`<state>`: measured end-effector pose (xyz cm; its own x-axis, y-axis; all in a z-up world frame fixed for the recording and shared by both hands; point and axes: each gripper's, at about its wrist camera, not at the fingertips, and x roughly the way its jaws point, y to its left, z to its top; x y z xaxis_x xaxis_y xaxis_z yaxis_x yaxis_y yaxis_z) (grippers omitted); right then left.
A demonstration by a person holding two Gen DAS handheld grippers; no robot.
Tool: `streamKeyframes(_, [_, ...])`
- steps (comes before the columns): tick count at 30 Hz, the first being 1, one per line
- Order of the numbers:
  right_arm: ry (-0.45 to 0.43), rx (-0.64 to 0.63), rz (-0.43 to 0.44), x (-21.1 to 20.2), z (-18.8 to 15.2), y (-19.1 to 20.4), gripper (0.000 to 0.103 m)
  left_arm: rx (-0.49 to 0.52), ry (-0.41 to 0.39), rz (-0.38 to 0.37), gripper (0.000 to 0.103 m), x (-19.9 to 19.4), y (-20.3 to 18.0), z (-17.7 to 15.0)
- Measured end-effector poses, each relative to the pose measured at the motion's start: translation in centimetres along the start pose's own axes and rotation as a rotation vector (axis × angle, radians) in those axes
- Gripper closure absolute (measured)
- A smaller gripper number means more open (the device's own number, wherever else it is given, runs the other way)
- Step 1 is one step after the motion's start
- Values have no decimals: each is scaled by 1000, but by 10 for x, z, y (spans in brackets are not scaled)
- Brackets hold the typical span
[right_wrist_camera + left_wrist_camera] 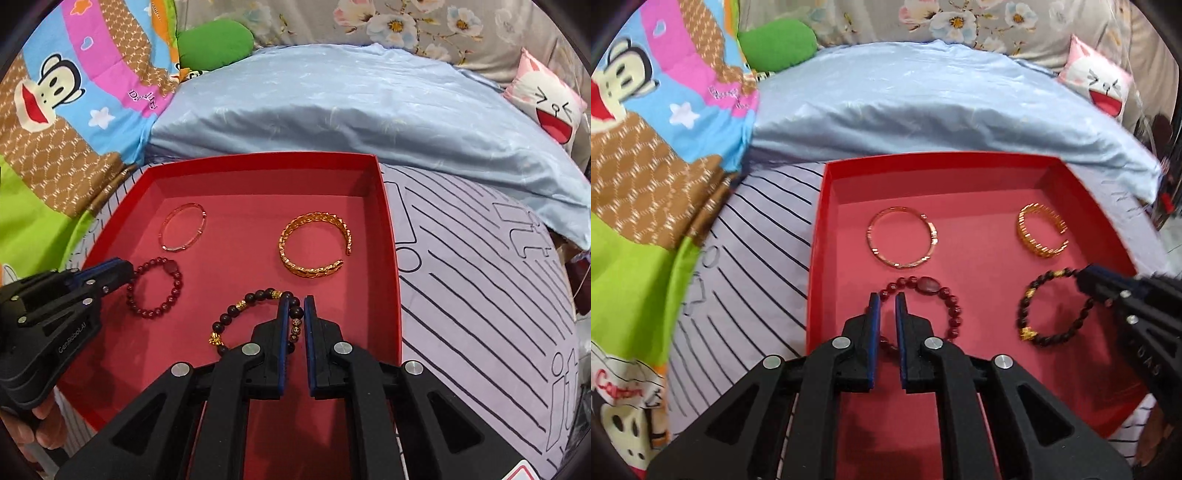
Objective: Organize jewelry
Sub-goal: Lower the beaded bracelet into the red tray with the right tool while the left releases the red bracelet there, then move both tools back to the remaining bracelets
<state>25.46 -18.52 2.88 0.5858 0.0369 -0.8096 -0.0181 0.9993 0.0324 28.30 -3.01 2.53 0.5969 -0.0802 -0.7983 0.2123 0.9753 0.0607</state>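
A shallow red box (934, 160) lies on the bed and holds several bracelets. At its near left lies a dark red bead bracelet (955, 314), and my left gripper (887, 304) is shut on that bracelet's left side. The right wrist view shows this gripper (125, 271) at the red bracelet (177, 284). My right gripper (296, 306) is shut on a black bead bracelet with gold charms (236, 308), whose beads show between the pads. It reaches in from the right (1084, 277) onto the black bracelet (1021, 314). A rose-gold bangle (897, 211) and a gold cuff (1025, 229) lie farther back.
The box's rim (258, 160) stands on a lavender striped sheet (480, 277). Behind it lies a pale blue quilt (923, 103). A cartoon-monkey blanket (646, 147) and a green plush (779, 44) are at the left, a pink pillow (1100, 85) at the right. A hand (33, 435) holds the left gripper.
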Motion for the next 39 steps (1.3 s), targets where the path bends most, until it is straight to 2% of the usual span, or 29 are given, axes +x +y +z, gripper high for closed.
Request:
streamKeyframes(3, [-15, -21, -33, 1, -1, 4, 95, 28, -7, 40, 94, 3, -4, -2])
streamKeyframes(6, [-26, -5, -40, -1, -2, -1, 86, 27, -16, 49, 92, 0, -3, -1])
streamKeyframes(8, [-40, 17, -27, -6, -3, -5, 78, 20, -19, 58, 79, -1, -2, -1])
streamKeyframes(10, [-51, 31, -17, -10, -3, -8, 75, 18, -27, 61, 74, -3, -2, -2])
streamKeyframes(13, [-62, 38, -11, -17, -6, -10, 75, 12, -30, 62, 72, -6, -4, -4])
streamKeyframes(17, [-75, 44, 6, -28, -11, -10, 75, 8, -49, 67, 64, -14, -7, -7])
streamKeyframes(26, [-119, 50, 43, -64, -21, -6, 75, -17, -98, 52, 64, -50, -6, -13])
streamKeyframes(39, [-142, 75, 68, -121, -75, -14, 75, -37, -130, -2, 58, -109, -9, -63])
